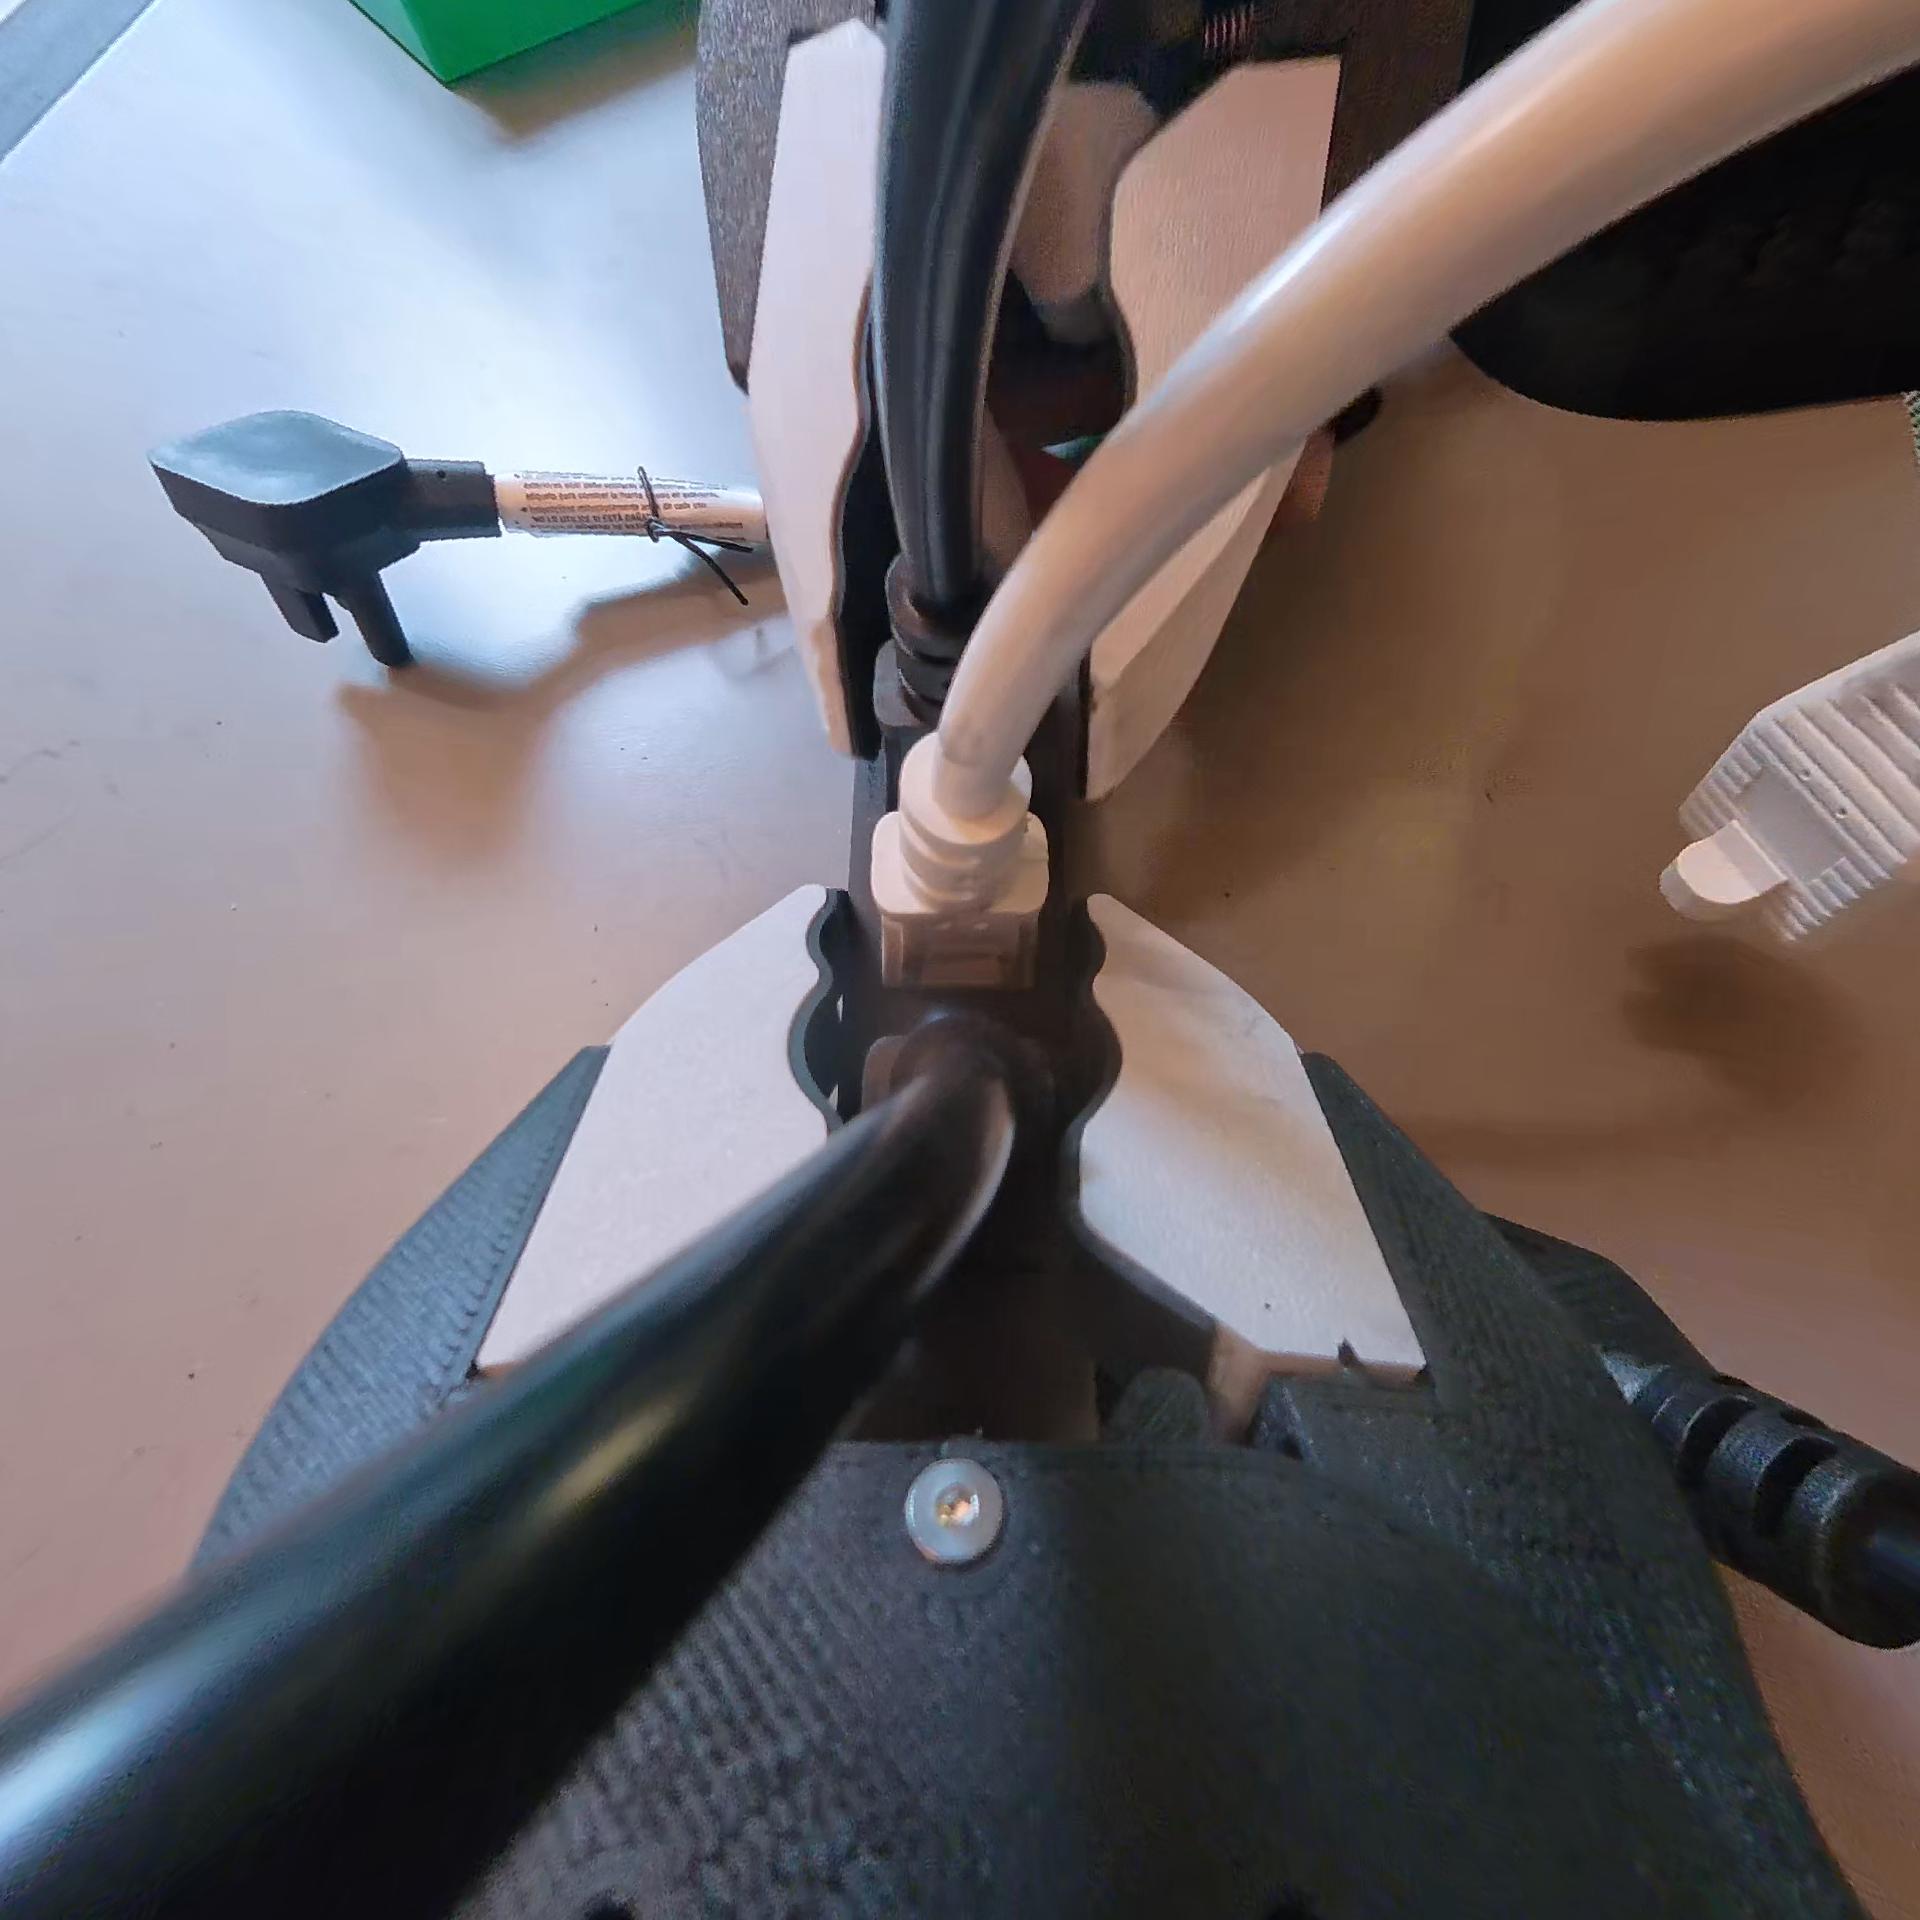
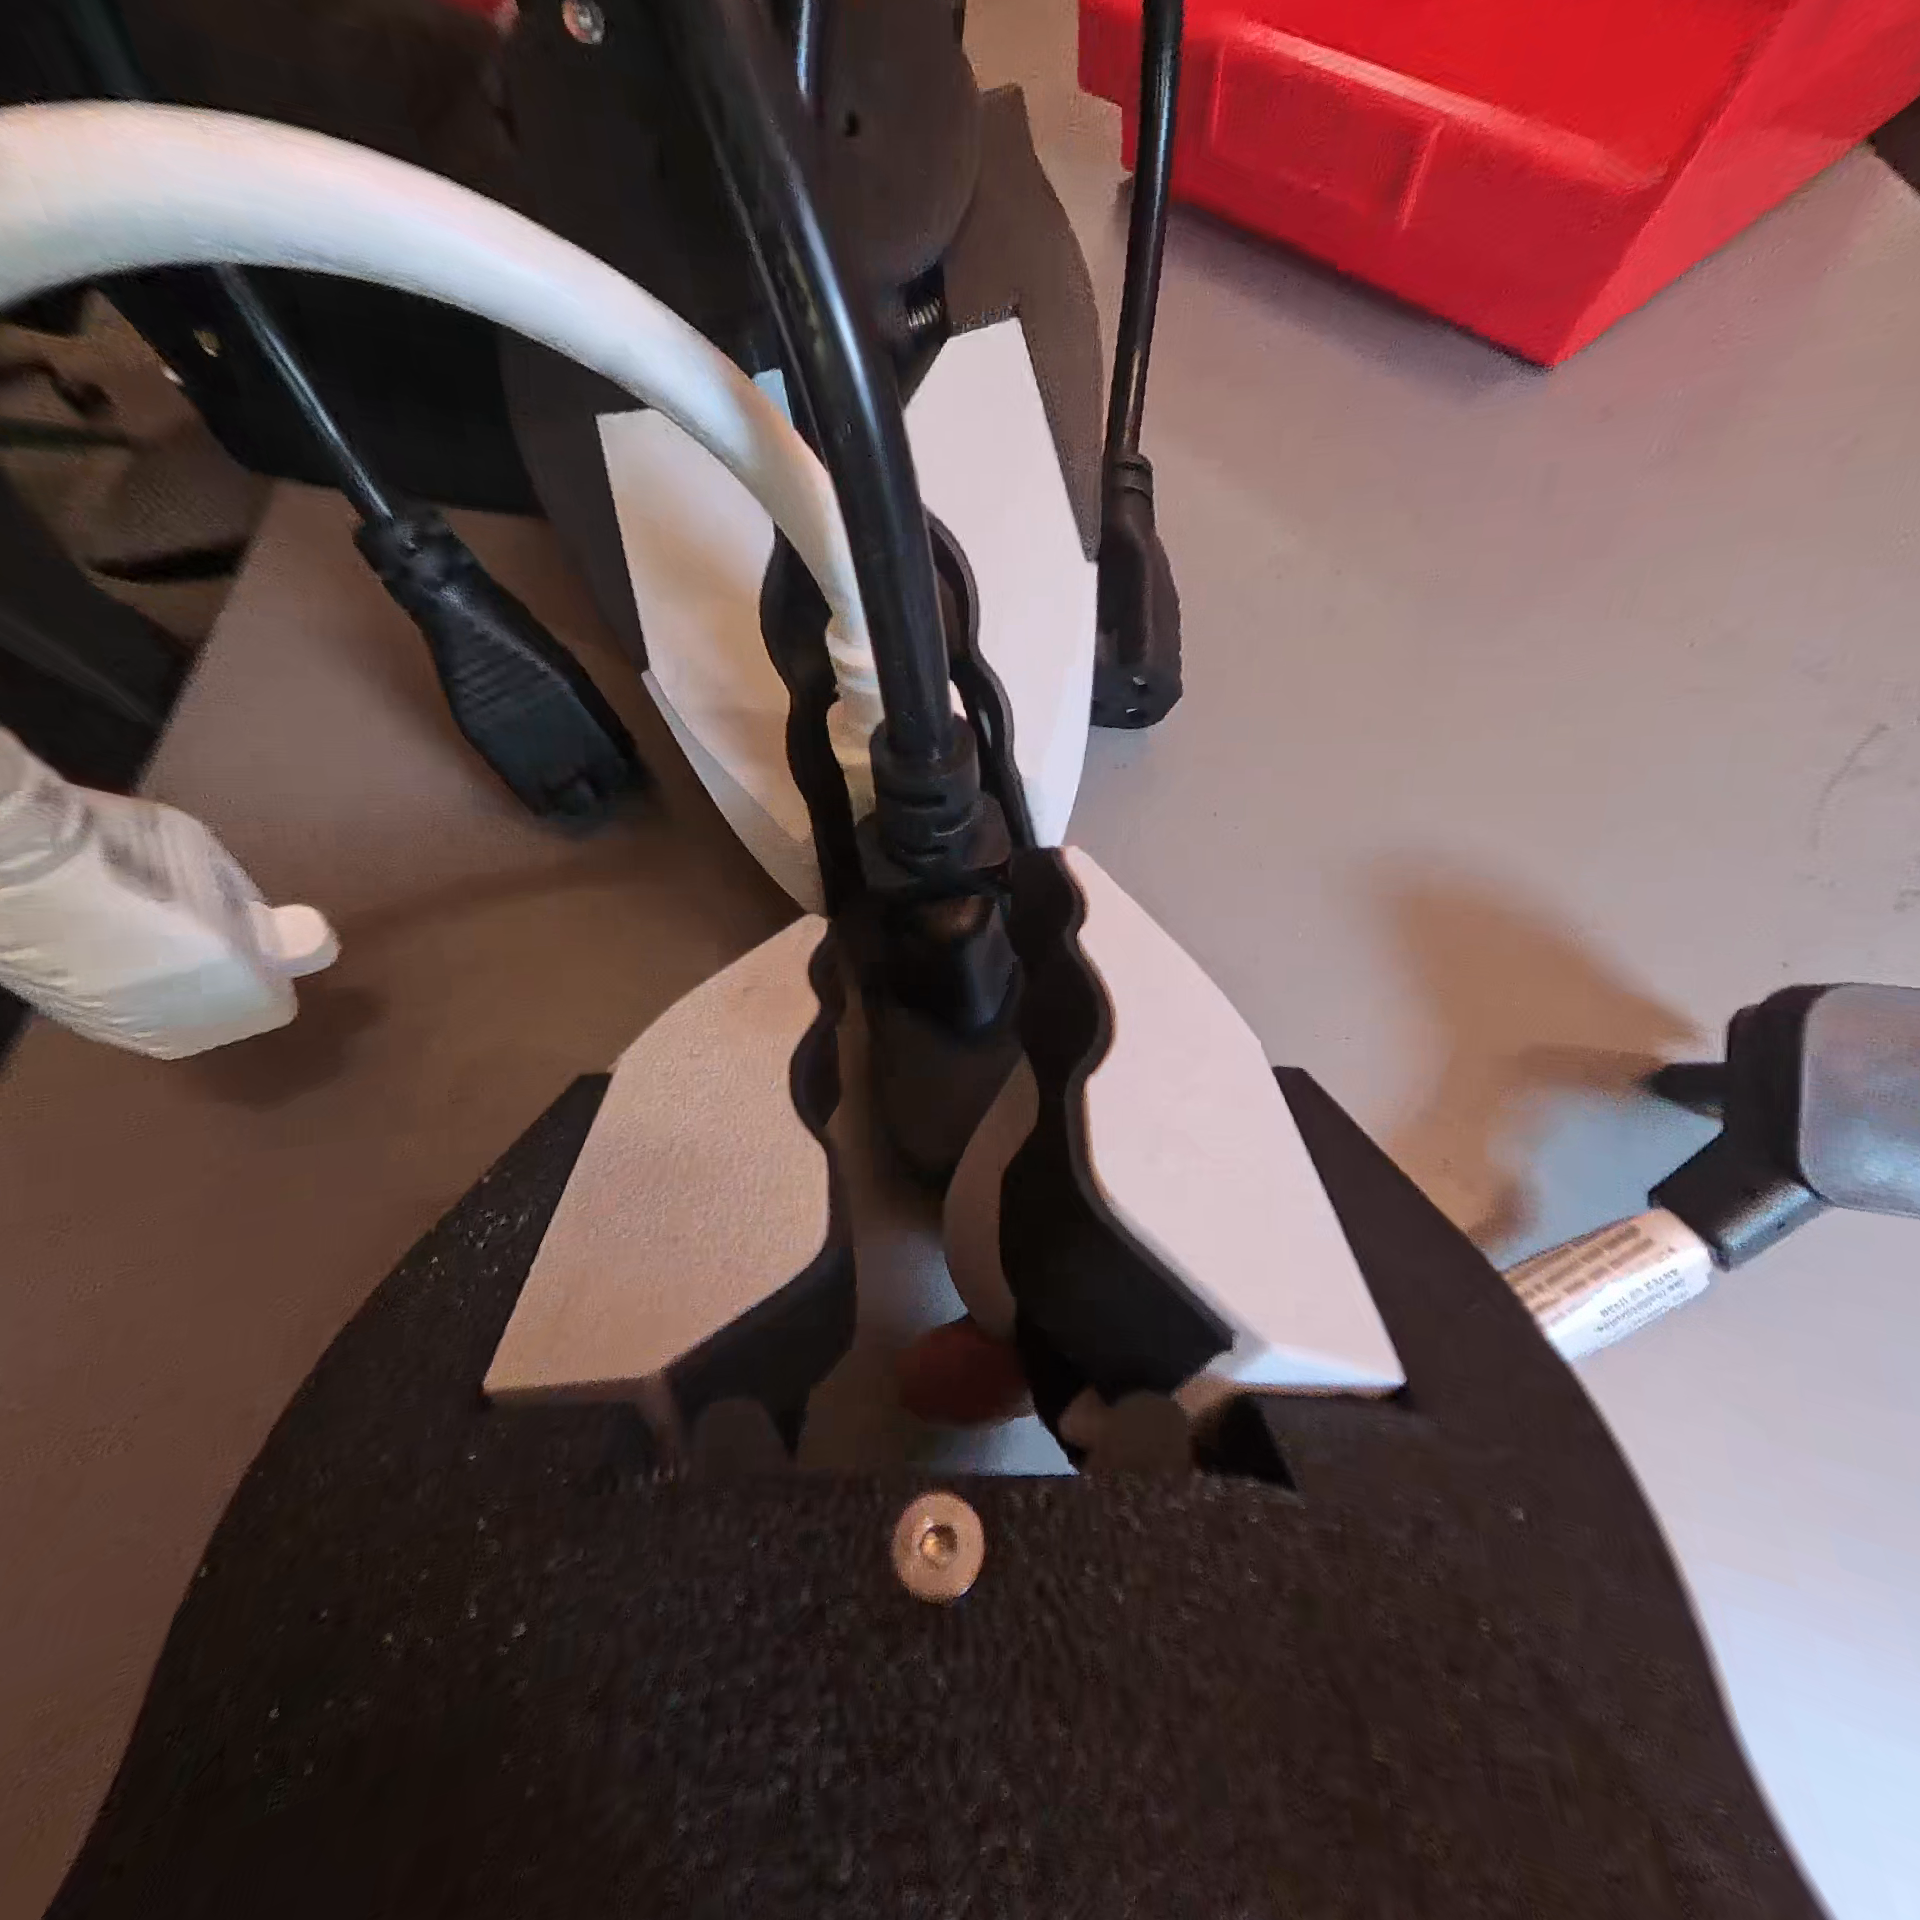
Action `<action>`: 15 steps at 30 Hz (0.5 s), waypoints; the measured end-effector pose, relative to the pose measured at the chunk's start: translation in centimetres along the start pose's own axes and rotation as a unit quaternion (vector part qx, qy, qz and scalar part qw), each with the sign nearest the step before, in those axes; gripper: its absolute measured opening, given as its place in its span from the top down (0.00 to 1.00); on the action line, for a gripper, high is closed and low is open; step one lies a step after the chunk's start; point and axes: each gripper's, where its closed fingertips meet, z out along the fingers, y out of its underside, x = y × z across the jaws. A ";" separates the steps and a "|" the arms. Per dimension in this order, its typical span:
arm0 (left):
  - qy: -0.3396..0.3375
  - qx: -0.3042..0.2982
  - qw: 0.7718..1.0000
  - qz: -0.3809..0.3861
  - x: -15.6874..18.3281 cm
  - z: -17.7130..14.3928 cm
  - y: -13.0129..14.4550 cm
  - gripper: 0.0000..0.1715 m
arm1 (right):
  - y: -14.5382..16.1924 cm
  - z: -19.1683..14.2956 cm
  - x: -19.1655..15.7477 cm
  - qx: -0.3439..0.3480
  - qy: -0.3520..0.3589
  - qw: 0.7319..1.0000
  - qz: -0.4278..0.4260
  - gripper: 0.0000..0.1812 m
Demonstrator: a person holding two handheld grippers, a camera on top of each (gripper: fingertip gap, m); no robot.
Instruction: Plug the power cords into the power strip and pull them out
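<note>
A narrow dark power strip [image 1: 871, 800] lies on the table between my two grippers, which face each other tip to tip. A white plug [image 1: 956, 894] with a thick white cord [image 1: 1195, 395] stands in it. My left gripper [image 1: 961, 904] is shut on the strip, around a black plug [image 1: 951, 1070] whose cord runs toward the camera. My right gripper [image 2: 945, 883] is shut on another black plug [image 2: 961, 956] standing in the strip; it also shows in the left wrist view [image 1: 977, 748]. A red switch [image 2: 956, 1371] shows between the right fingers.
A loose black flat plug [image 1: 281, 509] with a labelled cord lies to one side, also in the right wrist view [image 2: 1849, 1122]. A white connector [image 1: 1808, 831] and black connectors [image 2: 499, 675] [image 2: 1138, 623] lie nearby. A green box [image 1: 520, 31] and a red bin [image 2: 1507, 156] stand at the edges. Left and right tips are no more than a few centimetres apart.
</note>
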 end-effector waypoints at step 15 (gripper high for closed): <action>-0.002 0.001 1.000 -0.002 -0.1 -0.1 0.0 0.76 | -0.1 0.3 0.2 0.009 0.013 1.000 -0.001 0.82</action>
